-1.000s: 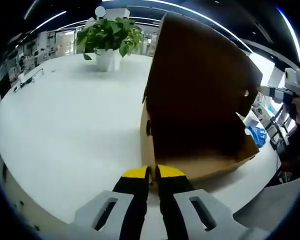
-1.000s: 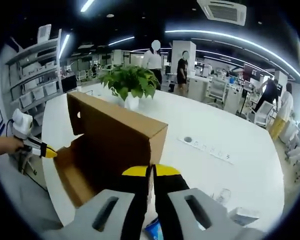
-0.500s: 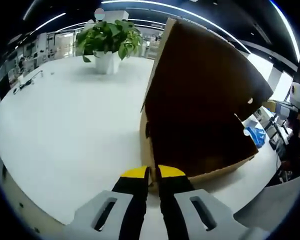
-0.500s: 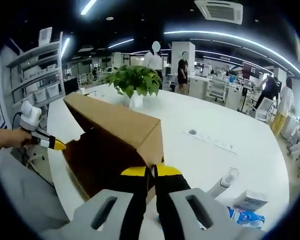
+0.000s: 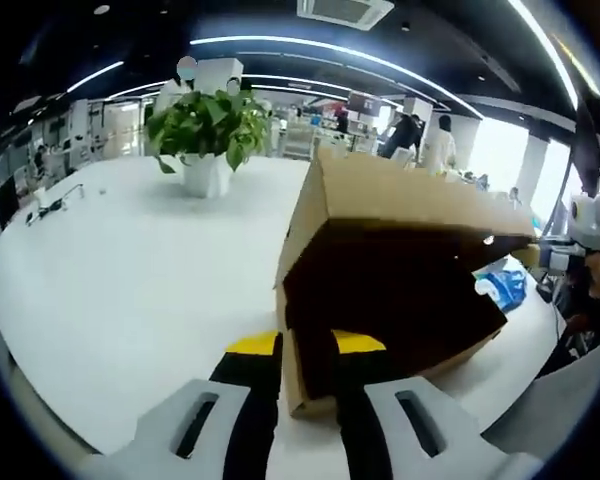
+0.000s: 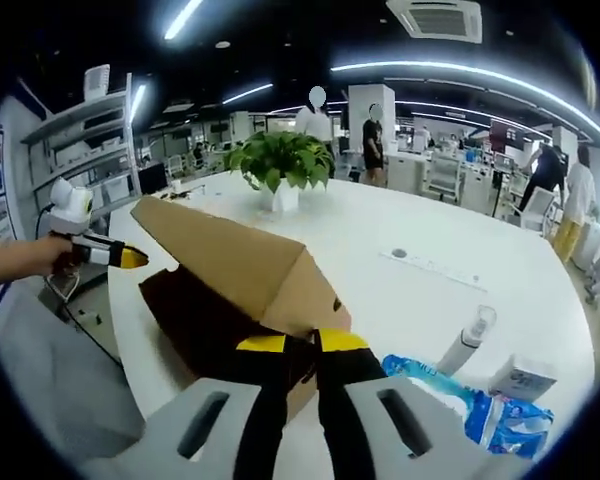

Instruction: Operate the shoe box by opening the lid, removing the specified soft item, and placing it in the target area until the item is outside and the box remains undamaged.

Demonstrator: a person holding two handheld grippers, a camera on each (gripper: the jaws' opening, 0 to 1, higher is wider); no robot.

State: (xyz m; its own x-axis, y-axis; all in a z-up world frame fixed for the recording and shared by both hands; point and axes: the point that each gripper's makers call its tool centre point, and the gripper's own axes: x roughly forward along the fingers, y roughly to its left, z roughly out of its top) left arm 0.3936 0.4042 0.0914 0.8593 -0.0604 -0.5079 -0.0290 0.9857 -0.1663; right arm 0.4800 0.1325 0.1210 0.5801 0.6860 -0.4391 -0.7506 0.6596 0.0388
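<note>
Shoe box point(image 5: 400, 270), one, sat on the white bench point(image 5: 110, 270) with its lid point(image 6: 230, 255) tipped partly up. My left fingers point(image 5: 252, 352) were clamped on the box's front wall; my right fingers point(image 6: 262, 350) pinched its corner edge. One potted plant point(image 5: 205, 125), one blue pack point(image 6: 480, 405), one spray bottle point(image 6: 465, 340) nearby.

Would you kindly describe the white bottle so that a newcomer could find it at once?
On the big white table, look just past the brown box, on its right in the right gripper view. The bottle leans there between a blue packet and a small carton; it is the slim white tube with a capped neck.
</note>
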